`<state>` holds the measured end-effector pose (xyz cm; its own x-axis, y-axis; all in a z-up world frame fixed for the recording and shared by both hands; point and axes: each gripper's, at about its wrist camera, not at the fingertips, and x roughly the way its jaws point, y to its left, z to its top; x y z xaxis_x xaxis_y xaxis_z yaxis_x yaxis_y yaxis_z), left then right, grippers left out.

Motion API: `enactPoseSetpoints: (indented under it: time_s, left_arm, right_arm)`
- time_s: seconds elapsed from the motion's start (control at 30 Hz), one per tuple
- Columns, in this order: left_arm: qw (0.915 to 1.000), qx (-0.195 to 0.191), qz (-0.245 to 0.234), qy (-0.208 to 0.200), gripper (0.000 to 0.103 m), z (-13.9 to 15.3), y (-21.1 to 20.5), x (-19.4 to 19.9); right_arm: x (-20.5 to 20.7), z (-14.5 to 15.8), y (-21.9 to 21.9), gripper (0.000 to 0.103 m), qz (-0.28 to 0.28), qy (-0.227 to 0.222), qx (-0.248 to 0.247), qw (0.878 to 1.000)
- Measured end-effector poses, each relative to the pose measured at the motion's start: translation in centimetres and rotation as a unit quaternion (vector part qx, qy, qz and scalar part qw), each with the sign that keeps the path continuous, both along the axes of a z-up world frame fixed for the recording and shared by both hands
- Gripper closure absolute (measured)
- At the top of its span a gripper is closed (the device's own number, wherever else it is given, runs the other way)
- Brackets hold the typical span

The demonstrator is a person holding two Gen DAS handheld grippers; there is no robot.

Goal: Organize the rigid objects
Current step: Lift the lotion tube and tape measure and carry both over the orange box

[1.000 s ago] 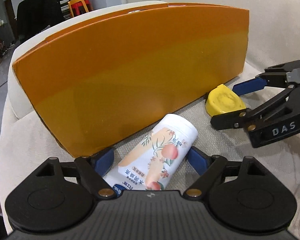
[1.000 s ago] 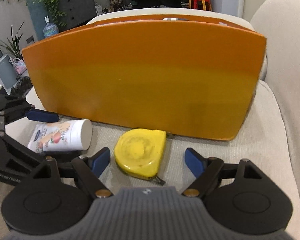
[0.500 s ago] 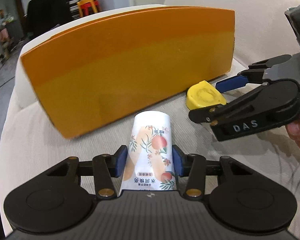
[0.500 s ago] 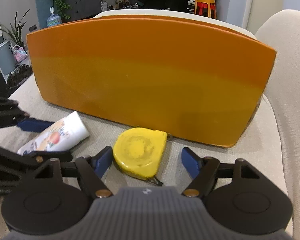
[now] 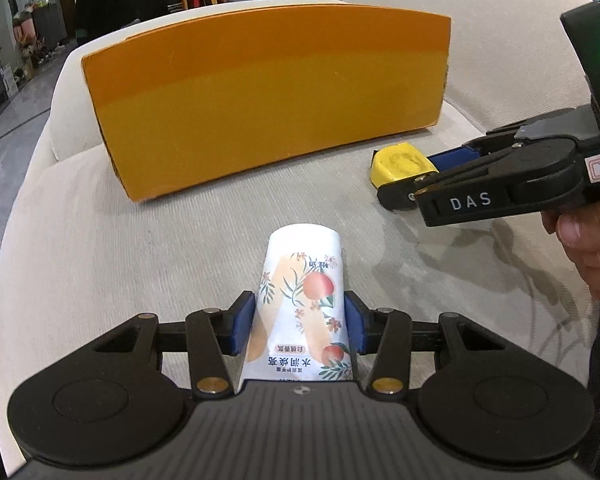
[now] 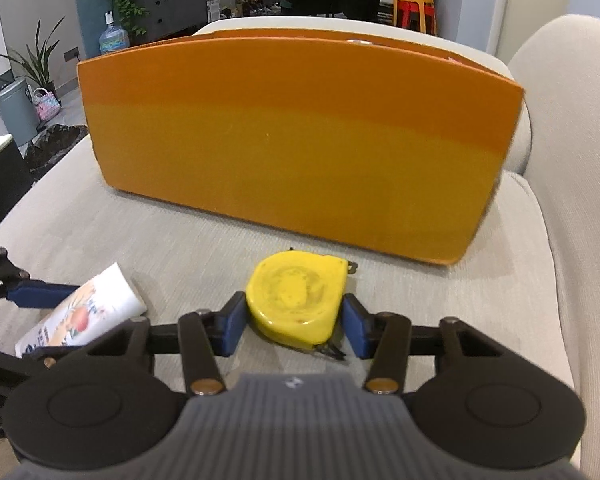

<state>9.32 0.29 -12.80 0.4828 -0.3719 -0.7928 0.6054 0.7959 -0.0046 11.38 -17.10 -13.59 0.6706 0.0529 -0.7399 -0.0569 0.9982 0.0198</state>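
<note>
My left gripper (image 5: 300, 326) is shut on a white bottle with a peach print (image 5: 304, 300), held above the sofa seat; the bottle also shows in the right wrist view (image 6: 88, 312). My right gripper (image 6: 294, 322) is shut on a yellow tape measure (image 6: 296, 300), its blue pads pressing both sides; the tape measure shows in the left wrist view (image 5: 400, 162) too. An orange box (image 5: 268, 92) stands upright on the seat behind both objects, also seen in the right wrist view (image 6: 296, 136).
Everything rests on a beige sofa seat (image 5: 140, 248) with a backrest (image 6: 572, 128) at the right and an armrest behind the box. A room with plants, a bin and chairs lies beyond.
My left gripper closed on the bottle and pulled back from the box with it. My right gripper closed on the tape measure and drew back a little.
</note>
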Motion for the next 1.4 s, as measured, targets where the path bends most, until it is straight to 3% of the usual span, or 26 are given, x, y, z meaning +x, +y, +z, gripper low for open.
enactPoseSetpoints:
  time_s: [0.2,0.9,1.1,1.4]
  left_arm:
    - [0.9999,-0.01,-0.003,0.013,0.049,0.2,-0.6,-0.8]
    - [0.9998,0.01,-0.009,0.011,0.049,3.1,0.2,-2.1]
    - [0.9998,0.009,-0.017,-0.005,0.049,5.8,-0.2,-1.5]
    - [0.9984,-0.017,-0.02,-0.05,0.049,12.2,-1.2,0.1]
  right_arm:
    - [-1.9,0.5,-0.3,0.052,-0.008,0.007,0.012,1.0]
    - [-6.8,2.2,1.1,0.052,0.006,0.029,0.044,0.999]
    - [-7.0,4.6,-0.1,0.052,-0.002,0.018,0.047,0.999]
    - [-6.8,11.7,-2.2,0.052,0.0,-0.038,0.043,0.998]
